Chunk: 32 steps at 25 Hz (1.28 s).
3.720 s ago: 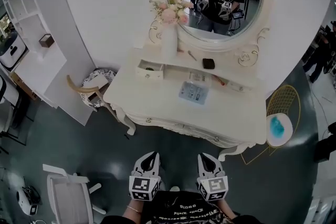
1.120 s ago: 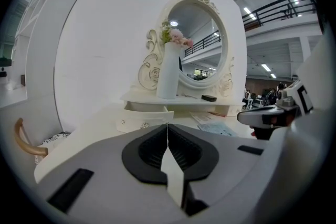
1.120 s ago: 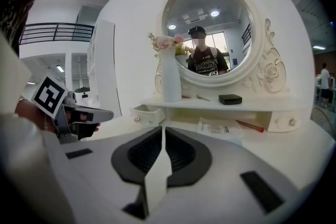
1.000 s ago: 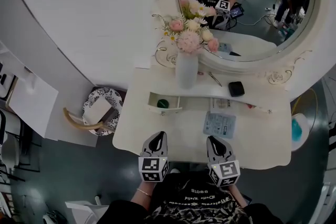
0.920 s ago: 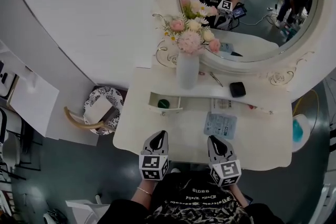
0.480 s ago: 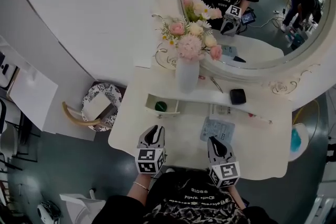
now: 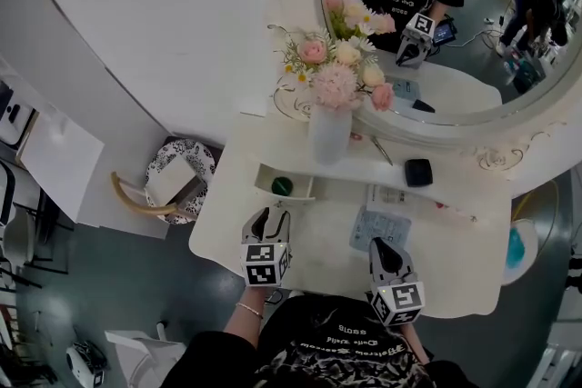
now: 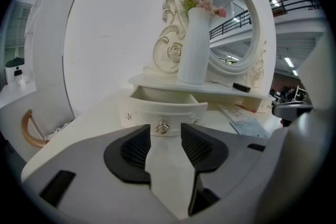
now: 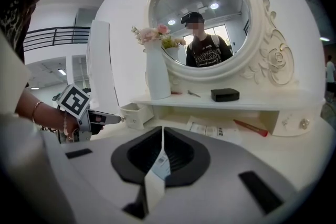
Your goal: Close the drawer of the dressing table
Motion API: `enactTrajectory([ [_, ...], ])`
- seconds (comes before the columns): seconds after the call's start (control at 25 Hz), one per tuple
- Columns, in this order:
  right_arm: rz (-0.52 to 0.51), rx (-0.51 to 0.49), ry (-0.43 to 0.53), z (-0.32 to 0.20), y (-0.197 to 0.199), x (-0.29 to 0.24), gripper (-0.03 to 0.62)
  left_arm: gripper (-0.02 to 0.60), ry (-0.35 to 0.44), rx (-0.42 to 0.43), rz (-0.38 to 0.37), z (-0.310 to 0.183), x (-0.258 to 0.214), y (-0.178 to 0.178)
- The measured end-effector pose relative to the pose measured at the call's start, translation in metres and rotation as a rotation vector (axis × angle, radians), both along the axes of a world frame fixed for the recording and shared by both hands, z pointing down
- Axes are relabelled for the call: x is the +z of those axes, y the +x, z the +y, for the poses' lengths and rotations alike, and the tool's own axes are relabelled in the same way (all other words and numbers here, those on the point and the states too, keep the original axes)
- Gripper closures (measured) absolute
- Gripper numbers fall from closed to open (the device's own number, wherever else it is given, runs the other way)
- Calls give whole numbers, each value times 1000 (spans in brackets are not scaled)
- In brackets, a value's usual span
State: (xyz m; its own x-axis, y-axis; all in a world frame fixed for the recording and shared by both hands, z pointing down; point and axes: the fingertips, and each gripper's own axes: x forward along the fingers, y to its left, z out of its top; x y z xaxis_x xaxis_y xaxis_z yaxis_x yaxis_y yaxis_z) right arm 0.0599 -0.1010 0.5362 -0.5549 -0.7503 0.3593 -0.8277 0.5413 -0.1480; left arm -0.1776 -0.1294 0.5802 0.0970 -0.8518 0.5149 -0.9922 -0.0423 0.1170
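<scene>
left gripper (image 7: 270, 215): jaws opening, empty, facing drawer (image 7: 285, 186) knob (image 8: 162, 127) | right gripper (image 7: 386, 252): jaws together, empty | drawer: open

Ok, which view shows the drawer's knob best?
The left gripper view: the knob sits straight ahead on the drawer front. The head view shows the drawer from above, knob not discernible; the right gripper view shows the drawer small, side-on.

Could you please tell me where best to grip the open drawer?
Probably its small rosette knob, centred on the drawer front, approached straight from the front: the knob protrudes, and the drawer stands pulled out forwards.
</scene>
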Motion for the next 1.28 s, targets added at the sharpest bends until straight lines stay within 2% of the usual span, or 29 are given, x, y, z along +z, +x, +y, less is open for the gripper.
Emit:
enactTrajectory([
  [0.24, -8, -24, -16, -2, -2, 2, 580, 403, -15, -6, -11, -10, 5, -4],
  [0.68, 4, -1, -11, -12, 4, 1, 580, 410, -40, 1, -47, -16, 11, -3],
  [0.8, 5, -1, -11, -13, 4, 1, 580, 458, -44, 3, -53, -17, 13, -5],
  [1.28, 11, -64, -48, -8, -8, 8, 580, 480, -54, 47, -65, -22, 14, -3],
])
